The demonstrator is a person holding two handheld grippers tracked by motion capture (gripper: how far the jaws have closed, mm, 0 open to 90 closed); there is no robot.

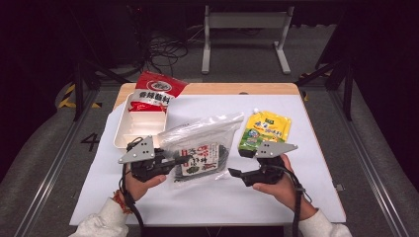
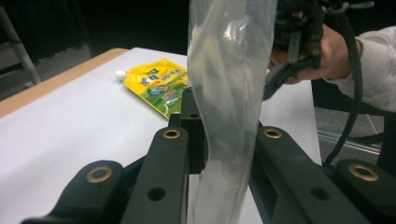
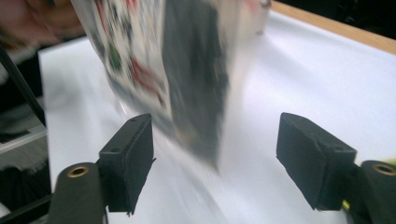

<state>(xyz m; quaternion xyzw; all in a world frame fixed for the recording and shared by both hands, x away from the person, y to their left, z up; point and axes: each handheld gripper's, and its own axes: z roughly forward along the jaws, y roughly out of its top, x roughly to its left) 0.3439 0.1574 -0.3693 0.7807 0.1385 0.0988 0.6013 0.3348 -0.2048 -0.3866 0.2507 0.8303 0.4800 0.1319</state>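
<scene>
A clear plastic bag (image 1: 205,131) with a dark, labelled packet (image 1: 201,160) inside lies tilted at the middle of the table. My left gripper (image 1: 185,159) is shut on the bag's left edge. In the left gripper view the film (image 2: 229,70) rises pinched between the black jaws of the left gripper (image 2: 224,140). My right gripper (image 1: 232,172) stands open just right of the bag, not touching it. In the right gripper view the blurred packet (image 3: 187,70) hangs ahead of the right gripper (image 3: 217,140), whose pads (image 3: 130,154) are wide apart.
A yellow pouch (image 1: 264,129) lies to the right of the bag, also the yellow pouch (image 2: 159,86) in the left gripper view. A red packet (image 1: 155,91) leans in a white tray (image 1: 123,131) at the back left. A white sheet (image 1: 296,197) covers the table.
</scene>
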